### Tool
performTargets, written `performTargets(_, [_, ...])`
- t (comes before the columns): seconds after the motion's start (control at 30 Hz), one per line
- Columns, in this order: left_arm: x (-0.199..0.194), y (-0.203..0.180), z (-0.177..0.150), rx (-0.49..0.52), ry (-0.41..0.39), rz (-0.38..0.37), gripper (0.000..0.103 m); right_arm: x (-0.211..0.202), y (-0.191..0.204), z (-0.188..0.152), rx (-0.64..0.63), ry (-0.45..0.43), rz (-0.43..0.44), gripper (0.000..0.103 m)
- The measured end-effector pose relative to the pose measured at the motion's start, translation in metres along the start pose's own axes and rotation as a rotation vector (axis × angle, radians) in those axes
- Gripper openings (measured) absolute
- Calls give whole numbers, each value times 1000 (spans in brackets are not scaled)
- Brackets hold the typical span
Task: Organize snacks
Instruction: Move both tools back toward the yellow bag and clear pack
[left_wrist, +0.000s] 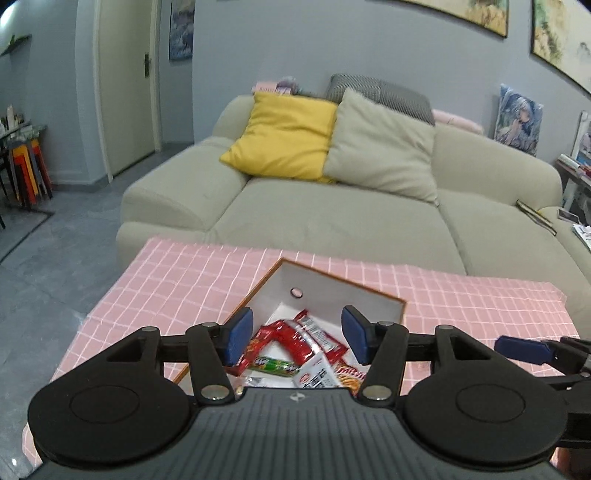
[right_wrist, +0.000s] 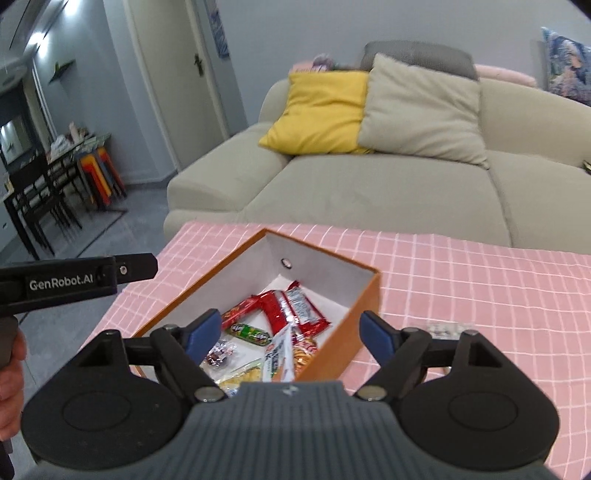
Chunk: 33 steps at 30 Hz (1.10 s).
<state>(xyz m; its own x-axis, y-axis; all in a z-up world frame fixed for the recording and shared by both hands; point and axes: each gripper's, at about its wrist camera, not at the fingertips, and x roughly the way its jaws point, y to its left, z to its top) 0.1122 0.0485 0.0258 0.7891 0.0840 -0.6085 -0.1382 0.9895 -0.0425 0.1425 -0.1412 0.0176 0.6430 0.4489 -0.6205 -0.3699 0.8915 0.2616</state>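
An orange box with a white inside sits on the pink checked tablecloth. Several snack packets lie in it: red wrappers, a green packet and a cracker packet. My left gripper is open and empty, hovering above the box. My right gripper is open and empty above the box's near right side. A small clear packet lies on the cloth right of the box, partly hidden by my right finger.
A beige sofa with a yellow cushion and a grey cushion stands behind the table. The right gripper's blue finger shows at the left view's right edge. The left gripper body shows at far left.
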Motion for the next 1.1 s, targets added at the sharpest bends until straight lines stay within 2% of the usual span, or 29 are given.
performTargets(0.17, [-10, -22, -13, -4, -23, -49, 69, -32, -19, -21, -9, -54, -52, 79])
performTargets(0.27, [-9, -41, -24, 28, -1, -88, 69, -44, -33, -39, -10, -70, -91, 79])
performTargets(0.43, [2, -65, -47, 48, 70, -168, 69, -50, -63, -73, 18, -36, -170, 79])
performTargets(0.7, [27, -98, -82, 54, 197, -267, 69, -41, -121, -118, 104, 82, -291, 79])
performTargets(0.83, [39, -117, -95, 110, 220, -280, 69, -30, -137, -132, 71, 102, -356, 79])
performTargets(0.97, [52, -130, -105, 120, 252, -288, 69, -18, -148, -139, 35, 123, -381, 79])
performTargets(1.1, [70, -139, -104, 137, 276, -288, 69, -3, -158, -134, 31, 133, -365, 79])
